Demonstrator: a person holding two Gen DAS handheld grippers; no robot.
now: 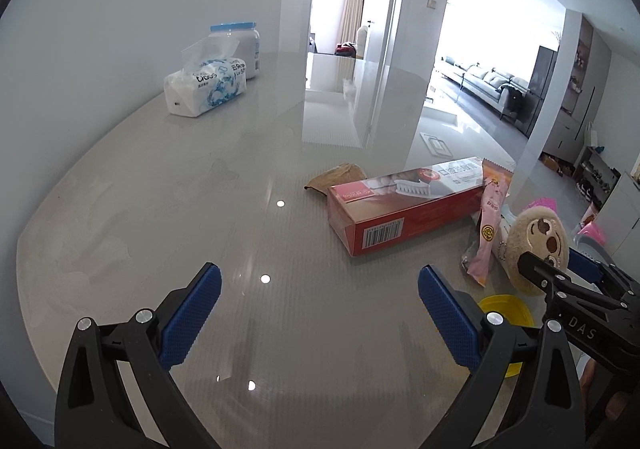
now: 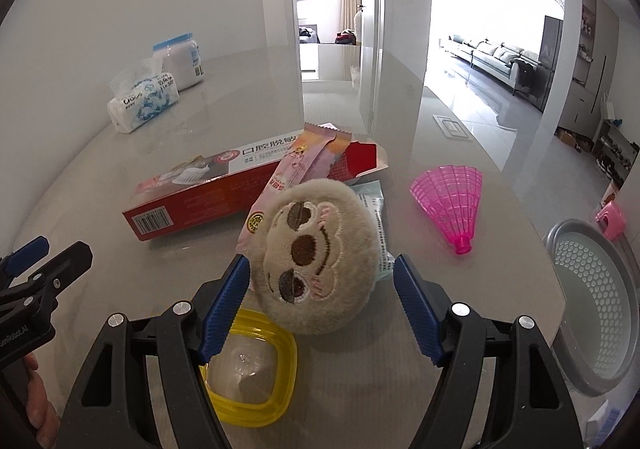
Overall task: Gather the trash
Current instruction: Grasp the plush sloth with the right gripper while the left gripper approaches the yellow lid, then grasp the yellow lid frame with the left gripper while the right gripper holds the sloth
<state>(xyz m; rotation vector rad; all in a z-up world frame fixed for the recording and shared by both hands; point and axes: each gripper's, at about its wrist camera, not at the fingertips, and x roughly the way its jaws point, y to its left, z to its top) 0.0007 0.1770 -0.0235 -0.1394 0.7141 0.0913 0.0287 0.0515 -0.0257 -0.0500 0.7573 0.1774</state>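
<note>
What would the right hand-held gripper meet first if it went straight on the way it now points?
Probably the round beige plush sloth face, which lies between the open fingers of the right hand-held gripper. Behind it lie wrappers and a long red cardboard box; depth is unclear.

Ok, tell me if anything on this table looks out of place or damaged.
The red toothpaste box lies on its side with its end flap open. A pink snack wrapper leans across it, and the plush sloth toy sits among the wrappers, odd amid trash.
</note>
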